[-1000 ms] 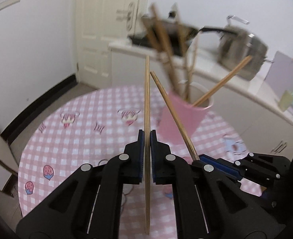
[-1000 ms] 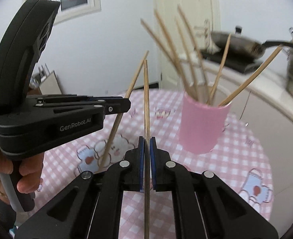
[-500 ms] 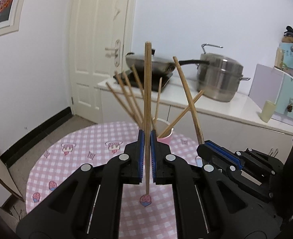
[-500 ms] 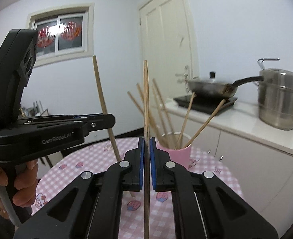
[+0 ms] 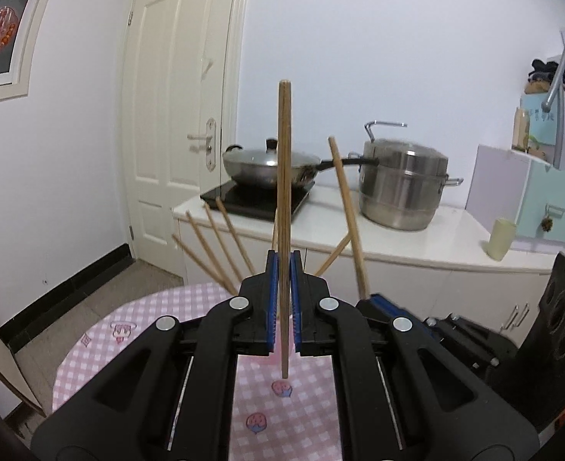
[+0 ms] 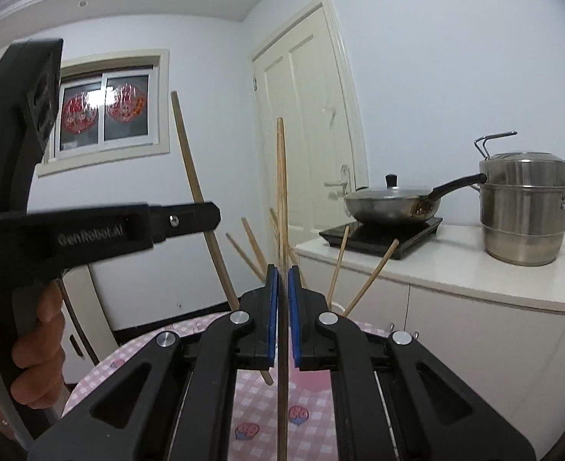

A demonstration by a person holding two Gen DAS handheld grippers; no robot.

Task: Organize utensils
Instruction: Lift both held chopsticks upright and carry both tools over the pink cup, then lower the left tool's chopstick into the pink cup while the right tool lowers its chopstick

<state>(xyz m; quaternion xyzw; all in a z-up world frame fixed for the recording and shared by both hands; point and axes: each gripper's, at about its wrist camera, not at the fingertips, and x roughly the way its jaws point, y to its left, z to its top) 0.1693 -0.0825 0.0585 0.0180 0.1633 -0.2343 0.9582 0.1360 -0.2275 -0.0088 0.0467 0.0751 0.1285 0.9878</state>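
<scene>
Chopsticks of smooth, slender wood: left gripper (image 5: pixel 282 299) clamps one (image 5: pixel 283 207), right gripper (image 6: pixel 281 315) another (image 6: pixel 281 211).

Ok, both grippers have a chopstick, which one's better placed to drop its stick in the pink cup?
Probably right. The right gripper, shut on its chopstick, has the pink cup just beyond its fingertips; the left gripper has it hidden behind its own fingers.

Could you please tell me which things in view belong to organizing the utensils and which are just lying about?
Job:
left chopstick
right chopstick
standing chopsticks
left gripper
right gripper

Lying about:
frying pan
steamer pot
induction cooktop
cup
</scene>
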